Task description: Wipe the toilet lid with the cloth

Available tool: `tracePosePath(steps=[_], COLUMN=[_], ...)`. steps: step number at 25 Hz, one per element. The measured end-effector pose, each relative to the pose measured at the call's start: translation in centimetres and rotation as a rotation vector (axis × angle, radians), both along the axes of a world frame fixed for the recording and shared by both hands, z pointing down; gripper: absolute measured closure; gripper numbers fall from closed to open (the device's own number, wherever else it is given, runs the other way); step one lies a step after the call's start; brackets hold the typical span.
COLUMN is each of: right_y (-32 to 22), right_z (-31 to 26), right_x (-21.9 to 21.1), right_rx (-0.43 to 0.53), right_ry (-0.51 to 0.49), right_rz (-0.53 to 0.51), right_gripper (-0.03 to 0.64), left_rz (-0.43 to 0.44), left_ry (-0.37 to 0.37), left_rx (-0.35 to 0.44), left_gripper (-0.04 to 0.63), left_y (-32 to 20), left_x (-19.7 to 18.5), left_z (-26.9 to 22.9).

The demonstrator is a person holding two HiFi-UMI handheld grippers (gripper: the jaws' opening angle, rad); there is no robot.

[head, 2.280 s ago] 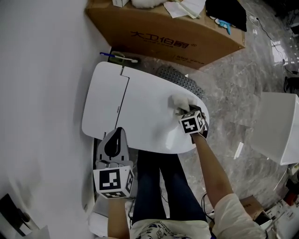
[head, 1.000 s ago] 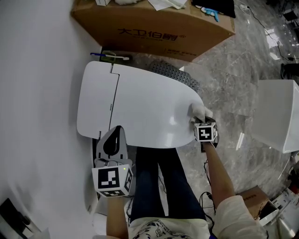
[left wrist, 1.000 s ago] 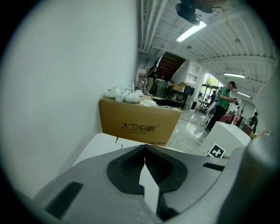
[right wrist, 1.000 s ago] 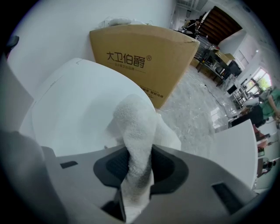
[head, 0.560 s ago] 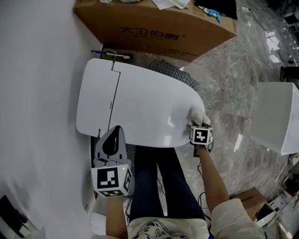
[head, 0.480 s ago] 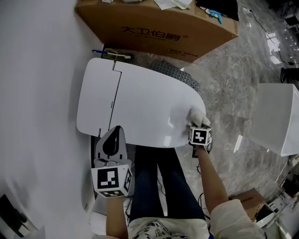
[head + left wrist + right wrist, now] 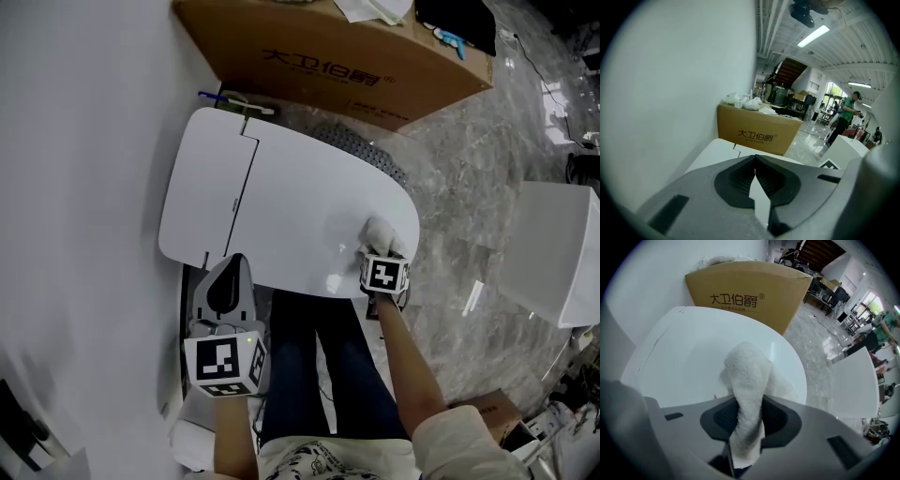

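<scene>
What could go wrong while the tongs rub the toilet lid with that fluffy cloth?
1. The cloth sits close to the front edge of the toilet lid, so a wipe that way might slide off the rim.
2. The right tongs pinch only a narrow fold of the cloth. Pressing hard could tug it loose.
3. The wide back part of the lid is far from the cloth and might get skipped.

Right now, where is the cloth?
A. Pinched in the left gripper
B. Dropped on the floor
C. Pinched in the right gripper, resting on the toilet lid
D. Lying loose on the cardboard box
C: the right gripper view shows the white cloth clamped between the jaws of the right gripper and lying on the toilet lid near its rounded end; the left gripper is shut on nothing.
</scene>
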State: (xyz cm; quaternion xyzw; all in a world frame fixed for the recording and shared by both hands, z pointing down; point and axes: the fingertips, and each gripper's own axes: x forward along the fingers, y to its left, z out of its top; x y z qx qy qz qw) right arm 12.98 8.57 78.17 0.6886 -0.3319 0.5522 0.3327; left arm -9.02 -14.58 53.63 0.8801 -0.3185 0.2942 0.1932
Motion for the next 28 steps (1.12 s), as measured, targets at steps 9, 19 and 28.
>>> tracePosePath(steps=[9, 19, 28], right_y=[-5.3, -12.4, -17.4], right_z=[-0.4, -1.0, -1.2], right_x=[-3.3, -7.3, -10.3], right_rx=[0.043, 0.079, 0.083], right_ry=[-0.021, -0.036, -0.038], right_rz=[-0.066, -0.189, -0.264], right_gripper=[0.511, 0.511, 0.511], left_rz=[-0.058, -0.12, -0.177], left_ry=[-0.006, -0.016, -0.024], left_rx=[0.004, -0.003, -0.004], left_gripper=[0.588, 0.588, 0.588], left_y=[-1.1, -1.9, -2.5], left_x=[-2.3, -5.1, -7.5], left_z=[0.1, 0.5, 0.7])
